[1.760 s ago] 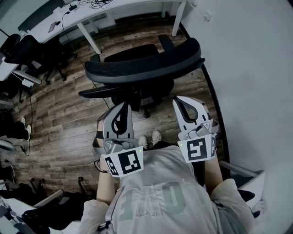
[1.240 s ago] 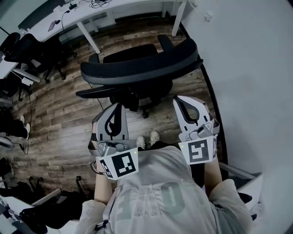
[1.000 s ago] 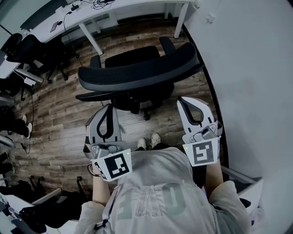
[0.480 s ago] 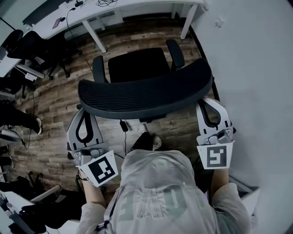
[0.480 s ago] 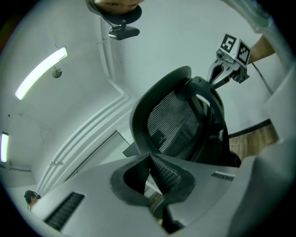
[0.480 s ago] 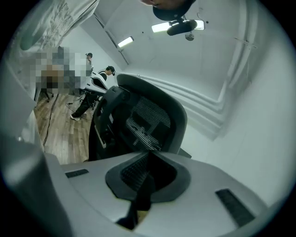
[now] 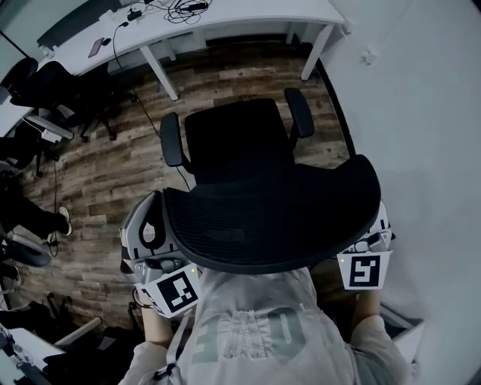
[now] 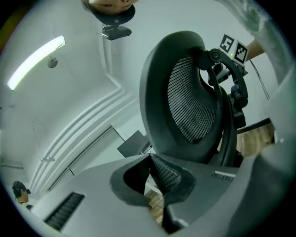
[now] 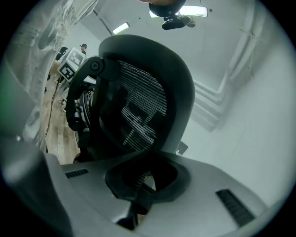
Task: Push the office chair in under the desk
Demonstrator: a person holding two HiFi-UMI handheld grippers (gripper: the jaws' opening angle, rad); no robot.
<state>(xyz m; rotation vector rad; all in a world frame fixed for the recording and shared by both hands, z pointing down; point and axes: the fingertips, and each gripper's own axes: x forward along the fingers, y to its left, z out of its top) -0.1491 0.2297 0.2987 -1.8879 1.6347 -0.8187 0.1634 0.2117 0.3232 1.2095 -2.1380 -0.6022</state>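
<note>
The office chair stands facing the desk, still well short of it. The backrest has been closed in on and is now flanked by the left gripper and right gripper, jaws together, empty; pushing can be judged imminent.

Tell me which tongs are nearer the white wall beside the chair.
Right. The right tongs sit at the wall-side end of the chair backrest, close beside the white wall; the left tongs are at its opposite end, with the whole backrest between them and the wall.
</note>
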